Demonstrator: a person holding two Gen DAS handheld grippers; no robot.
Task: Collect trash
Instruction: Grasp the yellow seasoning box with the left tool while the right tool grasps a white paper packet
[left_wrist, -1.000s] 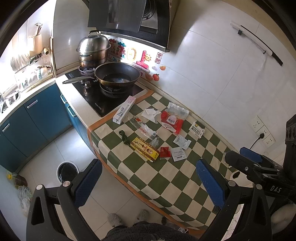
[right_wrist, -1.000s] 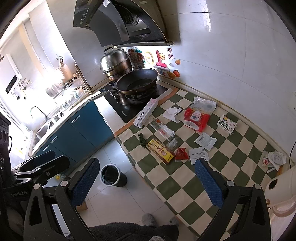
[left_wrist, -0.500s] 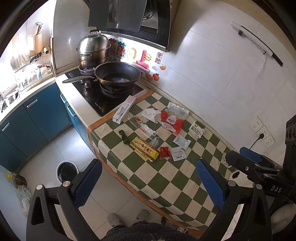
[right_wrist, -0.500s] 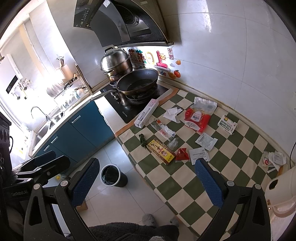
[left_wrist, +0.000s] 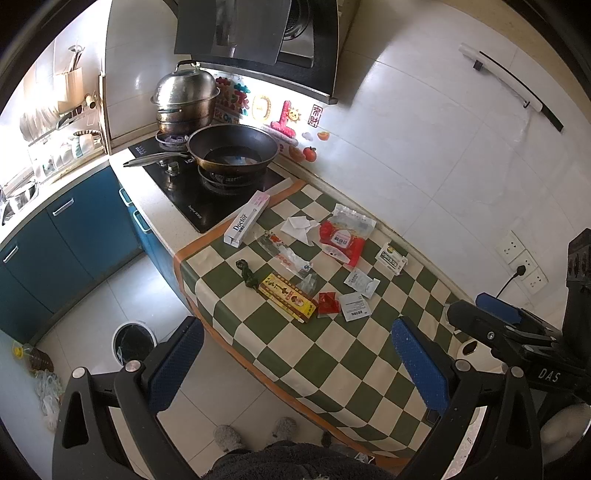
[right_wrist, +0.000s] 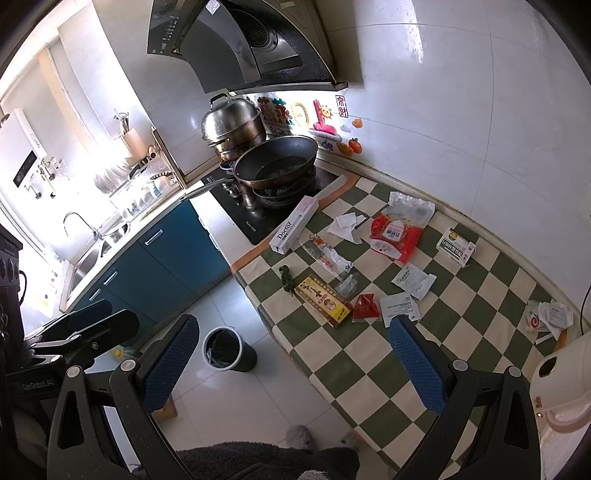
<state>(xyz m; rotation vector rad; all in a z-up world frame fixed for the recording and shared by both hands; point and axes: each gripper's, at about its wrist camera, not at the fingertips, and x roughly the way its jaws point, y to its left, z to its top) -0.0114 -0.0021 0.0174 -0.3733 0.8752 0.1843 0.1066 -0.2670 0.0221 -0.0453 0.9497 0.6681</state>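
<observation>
Trash lies scattered on the green-and-cream checked cloth (left_wrist: 354, 354): a white "Doctor" box (left_wrist: 246, 219), a yellow-red carton (left_wrist: 288, 297), a red pouch (left_wrist: 341, 238), a small red sachet (left_wrist: 327, 302), white packets (left_wrist: 355, 305) and crumpled paper (left_wrist: 298, 227). A round bin (right_wrist: 226, 350) stands on the floor beside the counter. Both grippers hover high above the counter's front edge. The left gripper (left_wrist: 295, 363) is open and holds nothing. The right gripper (right_wrist: 293, 360) is open too, also with nothing between its pads.
A wok (left_wrist: 232, 150) and a steel steamer pot (left_wrist: 186, 101) sit on the hob at the back. Blue cabinets (right_wrist: 173, 254) and a sink (right_wrist: 88, 254) run to the left. A white appliance (right_wrist: 561, 384) stands at the counter's right end. Slippered feet (left_wrist: 255, 435) show below.
Both grippers have drifted only slightly; the scene sits a touch differently in each view. Nothing on the counter has moved.
</observation>
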